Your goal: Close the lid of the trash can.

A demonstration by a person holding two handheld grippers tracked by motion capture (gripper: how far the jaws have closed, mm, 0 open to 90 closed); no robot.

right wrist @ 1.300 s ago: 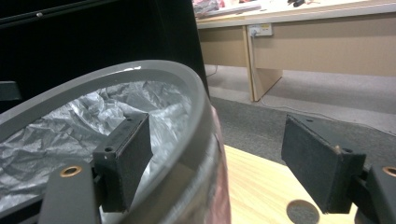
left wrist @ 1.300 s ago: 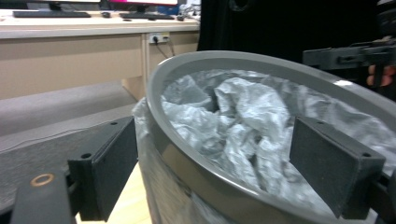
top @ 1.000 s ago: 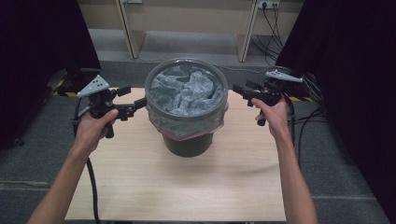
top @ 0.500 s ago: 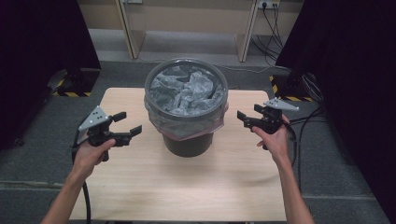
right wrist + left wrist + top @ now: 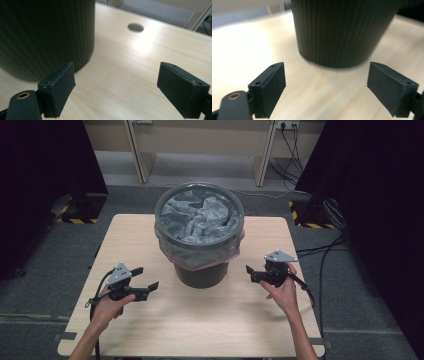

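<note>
A dark ribbed bucket (image 5: 200, 270) lined with a crumpled translucent bag (image 5: 200, 217) stands at the middle of the wooden table (image 5: 200, 330). My left gripper (image 5: 148, 277) hovers low over the table to the left of the bucket's base, open and pointing at it. In the left gripper view the bucket (image 5: 342, 30) stands just beyond the left gripper (image 5: 327, 85), whose jaws are wide apart. My right gripper (image 5: 250, 274) is low on the bucket's right; its jaws have just been opening and nothing is between them. In the right gripper view the bucket (image 5: 45, 35) is off to the left of the right gripper (image 5: 116, 85).
The bag's pinkish edge hangs over the bucket's rim (image 5: 220, 262). A round hole (image 5: 135, 27) is cut in the tabletop. Black curtains flank the table, cables (image 5: 325, 250) lie on the floor at the right, and a striped stand base (image 5: 75, 217) sits at the left.
Both hands have come down from beside the bucket's rim to just above the table, level with its base. The bucket has not moved.
</note>
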